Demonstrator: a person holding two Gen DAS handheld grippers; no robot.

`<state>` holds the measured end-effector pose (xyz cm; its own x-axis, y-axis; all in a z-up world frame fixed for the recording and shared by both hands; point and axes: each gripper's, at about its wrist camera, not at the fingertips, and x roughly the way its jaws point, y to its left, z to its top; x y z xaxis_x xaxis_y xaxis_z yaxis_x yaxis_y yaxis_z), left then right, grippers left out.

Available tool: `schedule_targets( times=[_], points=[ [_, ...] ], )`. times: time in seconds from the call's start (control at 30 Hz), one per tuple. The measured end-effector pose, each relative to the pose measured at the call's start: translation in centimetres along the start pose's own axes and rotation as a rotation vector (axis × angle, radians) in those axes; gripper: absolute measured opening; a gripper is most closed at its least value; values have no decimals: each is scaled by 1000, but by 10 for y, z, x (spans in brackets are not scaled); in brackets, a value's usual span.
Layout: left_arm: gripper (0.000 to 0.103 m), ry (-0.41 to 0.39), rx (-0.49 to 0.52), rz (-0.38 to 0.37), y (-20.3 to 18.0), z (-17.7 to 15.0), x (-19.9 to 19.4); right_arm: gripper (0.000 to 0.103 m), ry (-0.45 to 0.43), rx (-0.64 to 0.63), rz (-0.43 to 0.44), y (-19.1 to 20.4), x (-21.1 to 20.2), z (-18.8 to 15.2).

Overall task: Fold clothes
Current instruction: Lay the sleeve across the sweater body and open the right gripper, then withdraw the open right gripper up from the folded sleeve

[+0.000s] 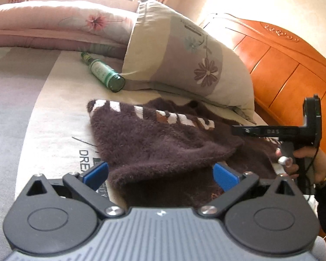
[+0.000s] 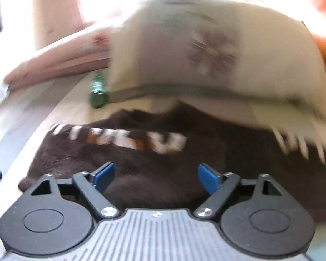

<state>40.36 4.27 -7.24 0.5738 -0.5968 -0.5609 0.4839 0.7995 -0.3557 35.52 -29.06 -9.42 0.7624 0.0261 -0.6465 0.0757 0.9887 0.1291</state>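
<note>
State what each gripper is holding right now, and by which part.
Nothing is held. The left gripper and the right gripper both stand open over the brown sweater, with no fabric pinched between the blue pads.

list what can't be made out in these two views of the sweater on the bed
- Brown sweater: its near part is hidden under the left hand-held gripper in the left wrist view, so its outline is unclear.
- Sweater lettering: smeared by motion blur in the right wrist view, unreadable.
- Green bottle: label print too small to read.
- Bedsheet print: partly covered by sweater and gripper.
- Right hand-held gripper: open; contact with the fabric unclear.
</note>
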Motion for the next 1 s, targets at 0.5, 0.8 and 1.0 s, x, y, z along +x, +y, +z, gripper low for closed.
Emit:
schedule_targets(
  times=[0.5,0.8,1.0],
  points=[
    [102,38,13,93,10,0,5,102,116,-110,57,38,69,-3],
    [102,87,98,55,-4,-4,5,103,199,28,331,23,116,16],
    [102,72,145,18,-15,-2,-7,103,171,155,223,-31,87,21]
  ],
)
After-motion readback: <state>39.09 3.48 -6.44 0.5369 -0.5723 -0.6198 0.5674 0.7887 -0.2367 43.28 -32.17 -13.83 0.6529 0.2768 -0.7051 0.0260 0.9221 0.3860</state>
